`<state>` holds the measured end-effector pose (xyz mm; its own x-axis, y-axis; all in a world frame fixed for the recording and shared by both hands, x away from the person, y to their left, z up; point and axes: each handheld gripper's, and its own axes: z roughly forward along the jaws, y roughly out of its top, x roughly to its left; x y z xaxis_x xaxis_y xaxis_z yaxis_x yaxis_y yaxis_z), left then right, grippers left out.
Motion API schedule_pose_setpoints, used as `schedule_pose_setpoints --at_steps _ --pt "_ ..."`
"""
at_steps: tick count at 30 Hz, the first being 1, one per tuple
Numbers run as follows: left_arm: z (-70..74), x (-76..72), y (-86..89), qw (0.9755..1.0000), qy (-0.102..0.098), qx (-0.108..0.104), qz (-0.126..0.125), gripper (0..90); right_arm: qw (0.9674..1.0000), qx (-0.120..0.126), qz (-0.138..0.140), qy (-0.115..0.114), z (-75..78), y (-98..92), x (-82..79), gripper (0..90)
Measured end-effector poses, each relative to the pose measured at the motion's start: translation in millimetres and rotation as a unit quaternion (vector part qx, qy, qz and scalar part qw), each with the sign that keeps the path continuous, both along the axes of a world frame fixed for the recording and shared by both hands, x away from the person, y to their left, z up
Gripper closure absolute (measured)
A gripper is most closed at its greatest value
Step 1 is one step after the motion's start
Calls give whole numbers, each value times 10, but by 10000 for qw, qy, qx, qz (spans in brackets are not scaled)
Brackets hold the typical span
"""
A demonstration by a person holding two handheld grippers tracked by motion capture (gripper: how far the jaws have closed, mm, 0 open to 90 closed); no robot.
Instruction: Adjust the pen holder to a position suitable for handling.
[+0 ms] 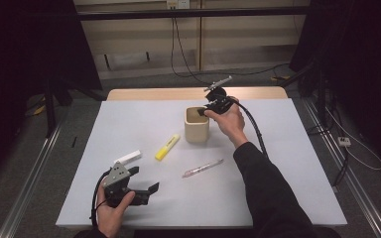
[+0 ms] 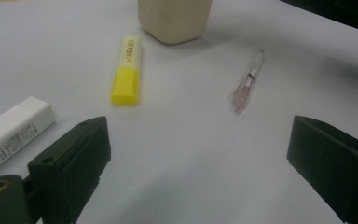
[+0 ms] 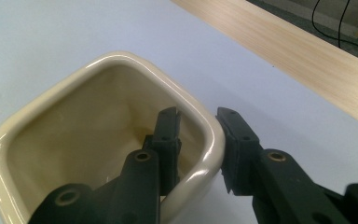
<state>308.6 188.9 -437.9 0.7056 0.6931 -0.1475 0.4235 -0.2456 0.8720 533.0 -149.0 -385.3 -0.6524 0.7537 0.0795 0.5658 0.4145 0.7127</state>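
Right gripper [image 1: 209, 110]: held in the person's right hand at the far middle of the table, at the right wall of the cup. In the right gripper view [image 3: 196, 140] one jaw sits inside the cup and the other outside, with the wall between them.
Right gripper grip: the jaws look closed on the wall, though a thin gap may remain at the outer pad; the angle makes this hard to judge.
Cup [image 1: 197, 130]: cream-coloured, squarish with rounded corners, upright on the white table top, far of centre. Its rim [image 3: 121, 59] is glossy and nothing can be seen inside it apart from the jaw.
Left gripper [image 1: 145, 184]: held in the person's left hand at the near left of the table, lying low over the surface and pointing right. Its jaws stand wide apart with bare table between them, as the left gripper view [image 2: 198, 158] shows.
Highlighter [image 1: 167, 147]: yellow, lying flat just left and near of the cup, apart from it; seen also in the left gripper view [image 2: 128, 70].
Pen [image 1: 203, 168]: clear with a pinkish end, lying flat near of the cup, well apart from both grippers; seen too at [image 2: 248, 81].
White stick [image 1: 128, 157]: a white oblong with small print, lying flat just far of the left gripper [image 2: 14, 128].
Table [image 1: 287, 163]: white top, with a bare wooden strip along its far edge [image 3: 298, 51].
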Motion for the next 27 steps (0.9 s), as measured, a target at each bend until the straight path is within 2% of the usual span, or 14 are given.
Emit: schedule_pose_setpoints --at_steps 7,13,14,18,21,23,27 --pt "5 0 2 10000 -24 -1 13 60 9996 258 116 64 23 -62 -12 605" --pt "10 -2 2 10000 -30 -4 13 60 9994 343 23 -48 98 -164 -48 467" --pt "9 -1 3 10000 -26 0 12 60 9993 349 -73 -66 102 -186 -57 424" --pt "9 -1 0 10000 -27 7 18 60 9991 400 -107 -120 84 -271 -95 303" --pt "5 3 -3 10000 -26 4 25 60 9981 597 -61 -128 75 -331 -126 245" --pt "5 3 -5 10000 -29 -8 21 60 9980 602 -81 -177 80 -352 -151 197" --pt "6 2 -2 10000 -21 -3 39 60 9977 616 -33 -279 107 -385 -220 179"
